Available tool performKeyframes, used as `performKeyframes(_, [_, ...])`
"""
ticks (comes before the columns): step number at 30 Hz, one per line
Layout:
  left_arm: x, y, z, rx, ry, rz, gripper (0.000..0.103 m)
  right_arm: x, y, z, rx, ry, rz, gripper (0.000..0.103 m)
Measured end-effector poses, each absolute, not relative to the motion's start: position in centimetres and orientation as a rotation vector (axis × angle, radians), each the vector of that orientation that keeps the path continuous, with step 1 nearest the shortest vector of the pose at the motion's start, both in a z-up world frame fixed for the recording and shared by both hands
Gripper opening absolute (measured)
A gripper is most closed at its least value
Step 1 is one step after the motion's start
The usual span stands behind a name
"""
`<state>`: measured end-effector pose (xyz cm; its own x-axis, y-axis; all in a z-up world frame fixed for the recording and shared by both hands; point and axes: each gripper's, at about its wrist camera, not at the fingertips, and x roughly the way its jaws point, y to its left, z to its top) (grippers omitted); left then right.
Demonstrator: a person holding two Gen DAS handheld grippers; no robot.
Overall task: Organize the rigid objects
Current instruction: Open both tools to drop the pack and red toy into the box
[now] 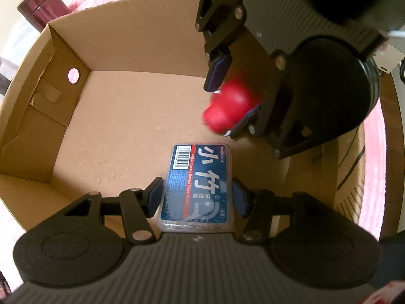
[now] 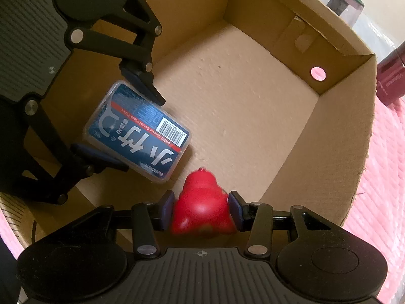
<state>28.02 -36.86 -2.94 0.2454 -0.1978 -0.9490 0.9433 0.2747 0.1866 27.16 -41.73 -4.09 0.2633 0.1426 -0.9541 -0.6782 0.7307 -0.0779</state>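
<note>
Inside the open brown cardboard box (image 1: 76,116), over its floor: a flat blue-labelled plastic case of floss picks (image 1: 197,185) between the pads of the left gripper (image 1: 197,197), and beside it a small red rubbery toy (image 2: 201,207) between the pads of the right gripper (image 2: 201,211). Outside, just behind one box corner, a dark red cylindrical container (image 1: 41,7) on a pink quilted cloth (image 2: 384,172).
</note>
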Motion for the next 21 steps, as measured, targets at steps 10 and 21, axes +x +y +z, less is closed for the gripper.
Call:
performKeyframes(10, [28.2, -36.8, -3.0, 0.963, 0.998, -0.983, 0.052, 26.3, -42.1, -3.1, -0.558, 1.140, 0.599, 0.043])
performKeyframes(21, [28.4, -37.1, -3.4, 1.000, 1.024, -0.982, 0.053, 24.1, -43.8, 1.6, -0.538, 0.984, 0.535, 0.043])
